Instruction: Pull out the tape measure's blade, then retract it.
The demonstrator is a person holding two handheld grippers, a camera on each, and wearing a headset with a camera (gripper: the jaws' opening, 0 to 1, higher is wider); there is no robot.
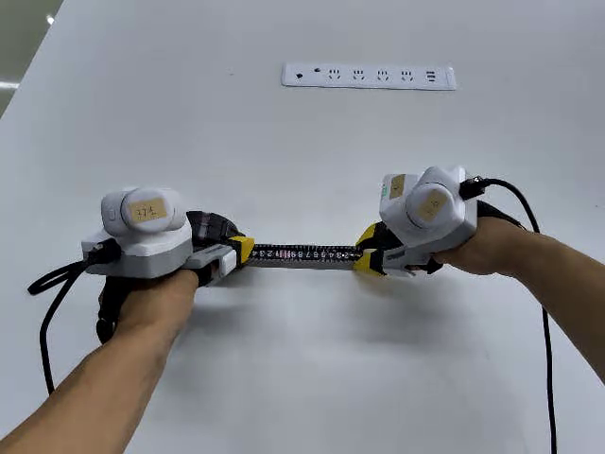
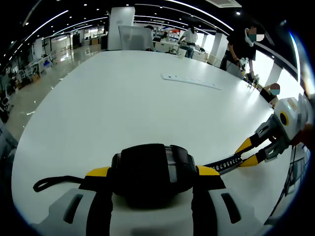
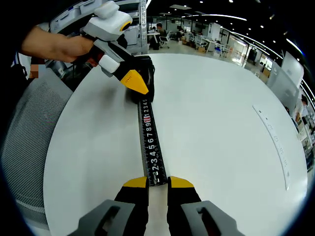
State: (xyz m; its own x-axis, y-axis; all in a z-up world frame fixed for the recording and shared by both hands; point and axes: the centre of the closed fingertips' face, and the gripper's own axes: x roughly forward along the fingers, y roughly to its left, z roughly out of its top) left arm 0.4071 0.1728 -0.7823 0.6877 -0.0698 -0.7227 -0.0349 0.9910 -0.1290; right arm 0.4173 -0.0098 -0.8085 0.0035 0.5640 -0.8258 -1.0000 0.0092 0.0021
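The black tape measure case [image 1: 212,230] sits on the white table, and my left gripper [image 1: 236,252] is shut on it. In the left gripper view the case [image 2: 150,172] is squeezed between the yellow-tipped jaws. A short length of blade [image 1: 302,254] with printed numbers runs out to the right, just above the table. My right gripper [image 1: 369,252] is shut on the blade's end. The right gripper view has the blade [image 3: 149,142] leading from its own pinched tips [image 3: 157,183] to the case [image 3: 145,73], where the left gripper [image 3: 134,81] holds it.
A white power strip [image 1: 369,76] lies flat at the far side of the table [image 1: 302,359]. Black cables trail from both grippers. A grey mesh chair [image 3: 27,147] stands beside the table edge. People stand at the far end [image 2: 246,44].
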